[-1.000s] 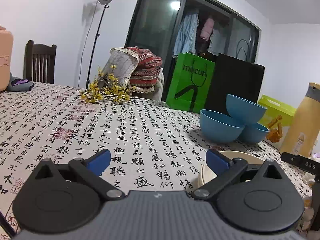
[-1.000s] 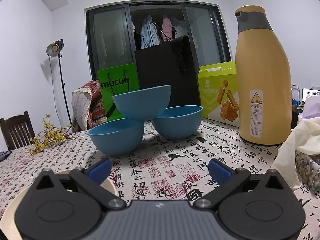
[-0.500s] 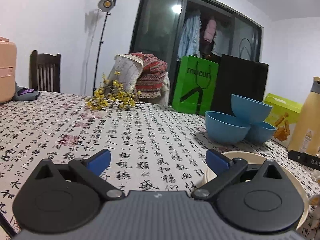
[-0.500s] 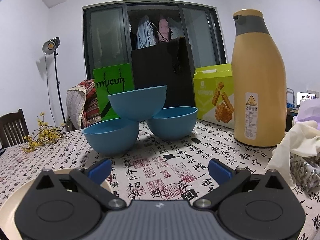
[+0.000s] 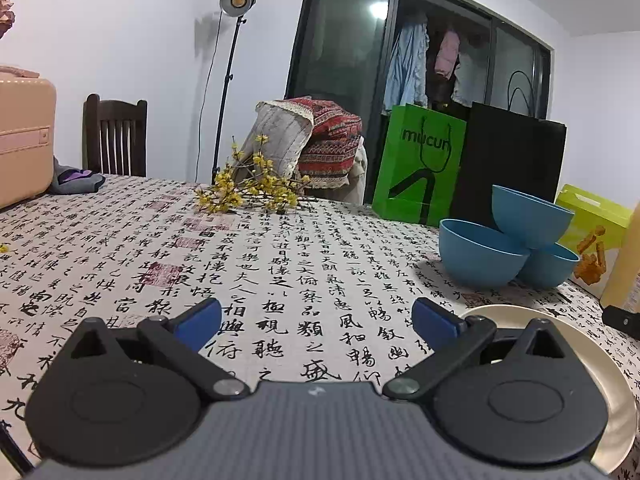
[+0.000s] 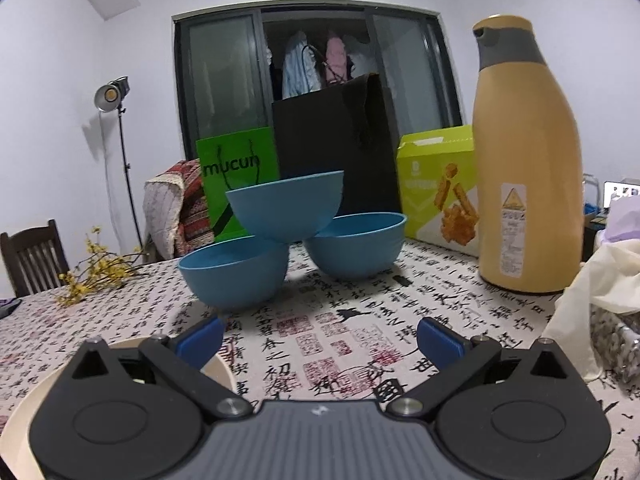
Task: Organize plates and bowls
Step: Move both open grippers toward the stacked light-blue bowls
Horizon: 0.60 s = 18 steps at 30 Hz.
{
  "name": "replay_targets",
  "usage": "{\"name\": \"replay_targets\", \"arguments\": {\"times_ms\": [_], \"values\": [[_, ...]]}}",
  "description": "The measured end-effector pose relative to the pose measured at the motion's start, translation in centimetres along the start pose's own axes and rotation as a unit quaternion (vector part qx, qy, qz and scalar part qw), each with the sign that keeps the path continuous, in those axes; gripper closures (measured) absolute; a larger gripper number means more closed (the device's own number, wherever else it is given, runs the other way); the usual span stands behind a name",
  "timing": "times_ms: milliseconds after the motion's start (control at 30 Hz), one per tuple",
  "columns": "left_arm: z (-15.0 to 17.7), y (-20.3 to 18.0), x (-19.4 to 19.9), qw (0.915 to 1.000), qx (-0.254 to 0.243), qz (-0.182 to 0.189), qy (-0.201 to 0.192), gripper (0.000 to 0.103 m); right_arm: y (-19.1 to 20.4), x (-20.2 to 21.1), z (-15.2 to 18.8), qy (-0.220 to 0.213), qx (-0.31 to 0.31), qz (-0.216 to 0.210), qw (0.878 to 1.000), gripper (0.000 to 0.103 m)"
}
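While nothing is yet grasped, both grippers hang low over the table, apparently so that plate and bowls sit straight ahead of the fingers.

Left gripper (image 5: 316, 318): jaws wide apart and empty; it is aimed at bare tablecloth (image 5: 280, 264), with the plate off to its right.

Right gripper (image 6: 320, 338): jaws wide apart and empty; it faces the bowls squarely (probably the next target).

Plate (image 5: 616, 392): cream, flat on the cloth between the two grippers, partly hidden under each tool body; also seen at (image 6: 24, 404).

Bowls (image 6: 288, 240): three, blue; two stand on the cloth side by side, the third rests tilted on their rims, so it must come off first.

Flask (image 6: 528, 160): yellow, upright, just right of the bowls; a wide sweep could knock it.

Bags and box: a green bag (image 6: 240, 176), black bag (image 6: 336, 140) and snack box (image 6: 440, 188) stand behind the bowls, closing off the far side.

Progress: judged barely begun; nothing is nested or stacked properly.
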State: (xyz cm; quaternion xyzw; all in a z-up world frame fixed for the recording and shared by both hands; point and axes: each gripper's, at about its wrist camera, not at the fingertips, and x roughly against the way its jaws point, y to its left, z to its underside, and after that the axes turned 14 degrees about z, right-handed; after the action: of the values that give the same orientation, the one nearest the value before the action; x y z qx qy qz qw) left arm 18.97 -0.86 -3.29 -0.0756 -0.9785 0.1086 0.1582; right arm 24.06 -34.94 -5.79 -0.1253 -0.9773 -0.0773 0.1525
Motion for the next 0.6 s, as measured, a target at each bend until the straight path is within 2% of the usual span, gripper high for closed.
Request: {"name": "replay_targets", "arguments": {"times_ms": [167,267,433,600], "values": [[-1.6,-0.4,0.3,0.9997,0.001,0.022,0.012,0.0,-0.4,0.0,-0.1,0.005,-0.006,-0.021,1.0,0.0],[-3.0,-1.7,0.5,0.9987,-0.009,0.049,0.012,0.0,-0.6,-0.1,-0.6,0.012,-0.008,-0.032,0.999,0.0],[-5.5,-4.5,0.5,0.9946,-0.026,0.099,0.015,0.0,-1.7,0.8,-2.3,-0.002,-0.04,-0.025,0.999,0.0],[-7.3,-6.4,-0.7,0.9919,-0.02,0.123,0.028,0.0,-2.8,1.6,-4.9,-0.022,-0.045,-0.022,0.999,0.0]]}}
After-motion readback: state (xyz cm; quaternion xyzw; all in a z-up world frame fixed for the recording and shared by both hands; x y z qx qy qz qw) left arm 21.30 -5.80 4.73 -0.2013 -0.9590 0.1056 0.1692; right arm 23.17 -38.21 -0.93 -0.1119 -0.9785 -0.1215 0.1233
